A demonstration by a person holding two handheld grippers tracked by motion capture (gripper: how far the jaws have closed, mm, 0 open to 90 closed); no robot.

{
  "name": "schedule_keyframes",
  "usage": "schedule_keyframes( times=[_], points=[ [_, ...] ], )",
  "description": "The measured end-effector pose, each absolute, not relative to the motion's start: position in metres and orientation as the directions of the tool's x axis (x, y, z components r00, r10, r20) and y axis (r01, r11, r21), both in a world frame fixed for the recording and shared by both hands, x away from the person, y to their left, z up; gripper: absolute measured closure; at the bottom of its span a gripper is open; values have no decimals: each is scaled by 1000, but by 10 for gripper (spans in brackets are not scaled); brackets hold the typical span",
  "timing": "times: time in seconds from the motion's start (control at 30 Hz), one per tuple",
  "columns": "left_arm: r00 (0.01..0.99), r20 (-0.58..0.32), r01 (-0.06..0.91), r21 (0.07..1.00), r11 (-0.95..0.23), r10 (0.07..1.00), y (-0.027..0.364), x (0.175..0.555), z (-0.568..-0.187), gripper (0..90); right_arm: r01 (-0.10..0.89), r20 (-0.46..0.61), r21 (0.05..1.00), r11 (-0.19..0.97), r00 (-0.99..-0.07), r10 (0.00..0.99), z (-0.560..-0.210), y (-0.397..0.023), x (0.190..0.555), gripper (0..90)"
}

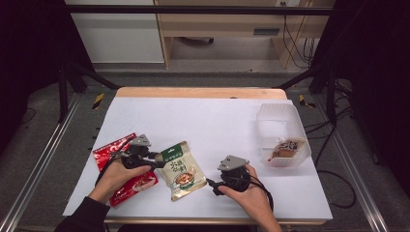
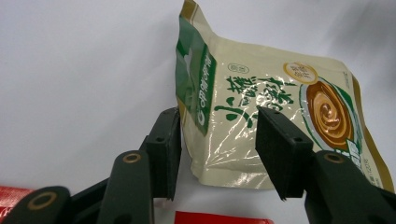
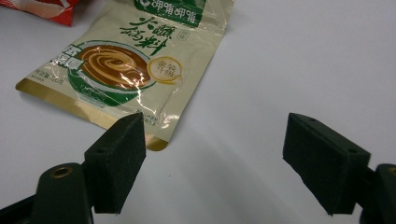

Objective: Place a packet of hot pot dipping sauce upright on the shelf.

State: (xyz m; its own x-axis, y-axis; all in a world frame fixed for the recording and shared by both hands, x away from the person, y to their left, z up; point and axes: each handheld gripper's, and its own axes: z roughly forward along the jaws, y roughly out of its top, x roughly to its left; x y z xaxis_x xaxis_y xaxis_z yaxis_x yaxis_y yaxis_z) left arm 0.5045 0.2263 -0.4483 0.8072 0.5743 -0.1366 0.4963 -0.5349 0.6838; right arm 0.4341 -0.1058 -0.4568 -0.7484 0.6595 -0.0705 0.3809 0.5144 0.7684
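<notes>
Straddling the pouch [image 2: 261, 126] edge, the left gripper [image 2: 217, 144] apparently has not clamped yet. The pouch may slide out. Right gripper [image 3: 212, 154] is released.

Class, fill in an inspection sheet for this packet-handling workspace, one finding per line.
Surface: white sheet over a wooden table.
Job's things: cream and green sauce packet, flat, top edge lifted between the left tool's jaws.
Clutter: red packet at left; clear plastic tub at right with a small packet inside.
Grippers: left tool straddles the packet's top corner, grip not confirmed; right tool open over bare sheet beside the packet's bottom corner.
Cables: black cable loops from the right tool; more on the floor at right.
Surroundings: metal rails, cabinet behind.
</notes>
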Motion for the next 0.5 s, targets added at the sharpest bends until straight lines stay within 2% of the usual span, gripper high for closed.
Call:
schedule_keyframes(
  times=[0.17, 0.27, 0.5],
  points=[
    [799, -109, 502, 661, -557, 592, 220, 506, -453, 570, 380, -69, 766, 518, -753, 655, -457, -104, 434, 215],
    [795, -84, 500, 650, -572, 600, 218, 507, -455, 644, 382, -70, 764, 520, -753, 655, -457, -103, 434, 215],
    [804, -34, 480, 625, -615, 593, 214, 507, -457, 886, 375, -76, 767, 521, -753, 653, -456, -105, 434, 216]
  ],
)
